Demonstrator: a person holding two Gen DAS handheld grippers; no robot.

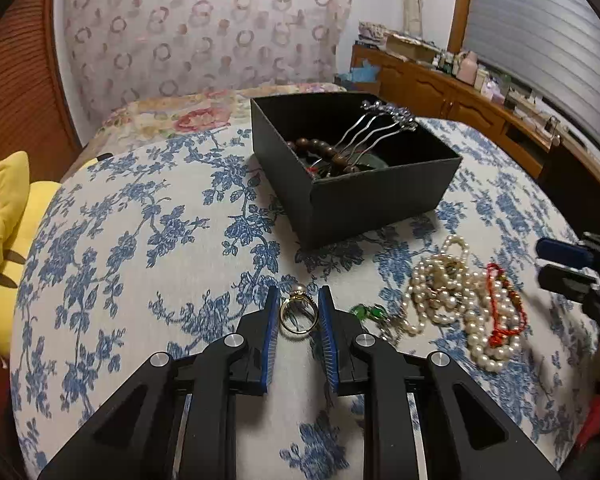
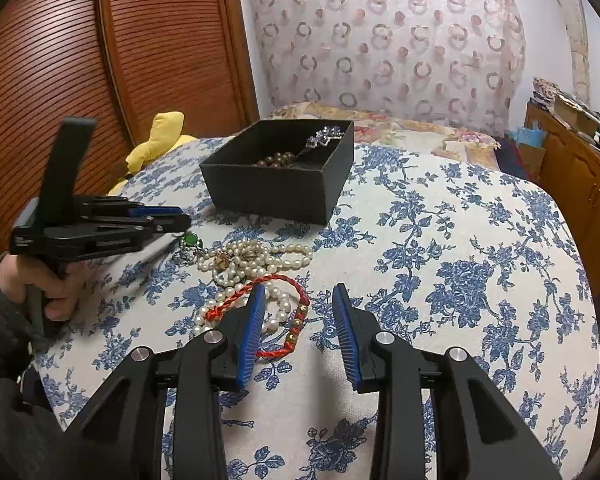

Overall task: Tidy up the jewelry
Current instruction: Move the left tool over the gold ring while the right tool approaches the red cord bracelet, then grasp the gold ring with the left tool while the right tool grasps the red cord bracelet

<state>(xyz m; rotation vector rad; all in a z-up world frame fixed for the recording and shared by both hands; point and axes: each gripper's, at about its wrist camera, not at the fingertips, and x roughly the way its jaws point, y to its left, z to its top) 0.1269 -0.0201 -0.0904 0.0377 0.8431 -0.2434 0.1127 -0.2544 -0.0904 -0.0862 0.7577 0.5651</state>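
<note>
Gold ring (image 1: 299,315) between open left claw (image 1: 299,304) fingers, on cloth

Room as I see it from here: bedspread (image 1: 148,240), white with blue floral print, covering the work surface. Floral pillow (image 1: 188,116) at its far end. Patterned curtain (image 1: 204,28) with ring motifs behind. Slatted wooden door (image 2: 60,60) at left. Low wooden cabinet (image 1: 440,88), cluttered on top, under a shuttered window (image 1: 540,40). Yellow plush toy (image 1: 8,232) at the edge.
</note>
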